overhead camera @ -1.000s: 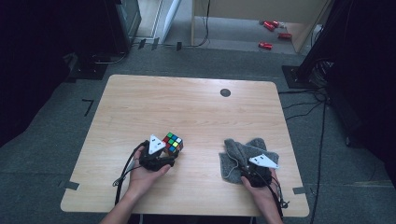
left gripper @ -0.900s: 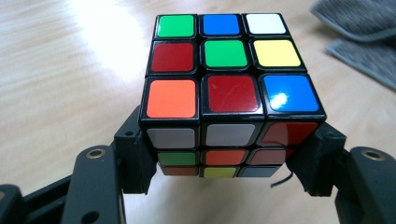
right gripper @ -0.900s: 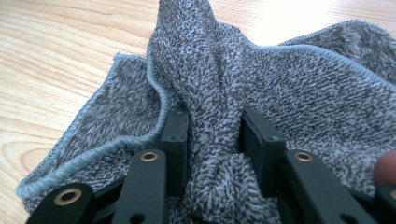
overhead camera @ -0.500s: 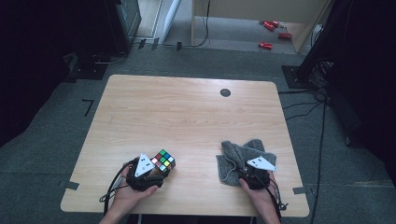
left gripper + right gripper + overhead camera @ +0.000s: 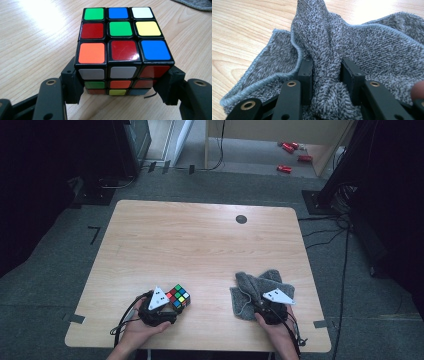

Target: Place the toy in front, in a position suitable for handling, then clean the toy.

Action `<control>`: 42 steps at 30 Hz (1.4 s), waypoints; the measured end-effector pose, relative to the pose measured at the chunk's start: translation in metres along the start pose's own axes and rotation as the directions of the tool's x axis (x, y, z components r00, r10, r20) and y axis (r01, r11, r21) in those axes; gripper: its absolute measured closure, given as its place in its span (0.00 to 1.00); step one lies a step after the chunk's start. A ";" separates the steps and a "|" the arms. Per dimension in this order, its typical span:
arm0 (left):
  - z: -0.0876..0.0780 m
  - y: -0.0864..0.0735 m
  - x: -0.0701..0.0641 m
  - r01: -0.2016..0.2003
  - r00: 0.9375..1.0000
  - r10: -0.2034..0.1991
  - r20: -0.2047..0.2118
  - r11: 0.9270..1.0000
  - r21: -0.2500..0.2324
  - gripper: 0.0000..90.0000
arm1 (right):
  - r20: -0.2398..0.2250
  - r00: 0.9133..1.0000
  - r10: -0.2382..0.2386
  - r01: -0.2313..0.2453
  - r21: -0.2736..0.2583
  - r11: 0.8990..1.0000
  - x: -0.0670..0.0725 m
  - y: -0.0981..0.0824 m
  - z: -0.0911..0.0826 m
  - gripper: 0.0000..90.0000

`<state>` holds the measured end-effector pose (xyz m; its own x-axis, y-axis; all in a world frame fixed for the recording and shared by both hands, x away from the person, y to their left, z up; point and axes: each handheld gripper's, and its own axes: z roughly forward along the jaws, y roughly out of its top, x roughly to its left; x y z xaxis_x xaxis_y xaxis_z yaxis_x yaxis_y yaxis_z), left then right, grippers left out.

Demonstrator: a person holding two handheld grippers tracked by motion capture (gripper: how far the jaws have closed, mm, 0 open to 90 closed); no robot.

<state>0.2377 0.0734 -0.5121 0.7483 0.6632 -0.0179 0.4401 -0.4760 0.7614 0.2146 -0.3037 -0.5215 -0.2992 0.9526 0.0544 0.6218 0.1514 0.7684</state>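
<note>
1. Nearest the table's front edge, the left gripper (image 5: 167,306) sits at the left, its jaws clamped on the two opposite sides of a colour cube (image 5: 178,296). The left gripper view shows what the high view cannot: the cube (image 5: 122,50) rests on the wood, pads pressing its lower rows, with an orange, a red and a blue tile along the near top edge.
2. At the same depth on the right, the right gripper (image 5: 265,301) pinches a raised fold of a grey towel (image 5: 252,290). The right gripper view gives the detail: a ridge of towel (image 5: 362,50) stands squeezed between the two pads, jaws narrow, and the cloth spreads flat on both sides.
3. Cube and towel lie well apart, each just ahead of its hand.
4. Farther off, the high view shows the table (image 5: 200,240) bare up to a dark round disc (image 5: 241,219) near the far edge.
</note>
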 end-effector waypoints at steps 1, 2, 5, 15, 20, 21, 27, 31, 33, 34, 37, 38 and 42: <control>0.000 0.000 0.000 0.000 1.000 0.000 0.000 1.000 0.000 0.38 | -0.001 1.000 -0.001 0.001 0.000 1.000 0.000 0.000 0.000 0.72; 0.000 -0.001 0.000 0.000 1.000 0.000 0.000 1.000 0.000 0.38 | -0.002 1.000 -0.001 0.001 0.001 1.000 0.000 0.000 0.000 0.72; 0.000 -0.001 -0.001 -0.007 1.000 0.007 0.000 1.000 -0.001 0.38 | -0.008 1.000 -0.002 0.002 0.003 1.000 -0.001 0.000 0.000 0.71; 0.001 -0.002 0.000 0.012 1.000 -0.012 -0.020 1.000 0.021 0.31 | 0.064 0.998 0.013 -0.009 -0.072 0.997 0.006 0.006 -0.017 0.32; 0.002 -0.001 0.003 0.040 0.999 -0.039 -0.033 0.998 0.042 0.19 | 0.079 0.997 0.013 -0.011 -0.017 1.000 0.010 0.003 -0.011 0.29; 0.002 -0.001 0.002 0.035 0.999 -0.033 -0.036 0.998 0.052 0.19 | 0.086 0.996 0.017 -0.017 -0.005 1.000 0.010 0.002 -0.010 0.30; 0.006 0.000 -0.001 0.021 0.997 -0.015 -0.070 0.996 0.089 0.16 | 0.078 0.997 0.026 -0.029 0.028 0.999 0.011 0.000 -0.003 0.31; 0.008 0.000 0.000 0.025 0.998 -0.019 -0.062 0.995 0.093 0.18 | 0.086 0.996 0.030 -0.033 0.042 0.999 0.011 -0.001 -0.001 0.34; 0.007 0.000 -0.001 0.024 0.998 -0.018 -0.063 0.995 0.092 0.19 | 0.077 0.997 0.026 -0.029 0.040 0.999 0.010 -0.001 -0.001 0.36; 0.007 -0.001 -0.001 0.021 0.998 -0.016 -0.060 0.996 0.088 0.19 | 0.072 0.997 0.023 -0.026 0.038 0.999 0.009 -0.001 -0.001 0.37; 0.008 -0.001 -0.002 0.014 0.998 -0.010 -0.054 0.997 0.080 0.23 | 0.070 0.997 0.022 -0.024 0.026 0.999 0.008 -0.002 -0.001 0.42; 0.008 -0.001 -0.003 0.018 0.998 -0.013 -0.057 0.997 0.079 0.22 | 0.072 0.997 0.024 -0.026 0.022 0.999 0.008 -0.002 -0.001 0.44; 0.010 0.002 -0.008 0.004 0.998 0.001 -0.064 0.997 0.074 0.24 | 0.077 0.997 0.024 -0.025 0.010 1.000 0.010 -0.002 -0.001 0.63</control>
<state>0.2379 0.0613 -0.5173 0.7150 0.6987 0.0243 0.4785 -0.5145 0.7115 0.2097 -0.2943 -0.5215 -0.2276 0.9735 0.0240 0.6365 0.1300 0.7603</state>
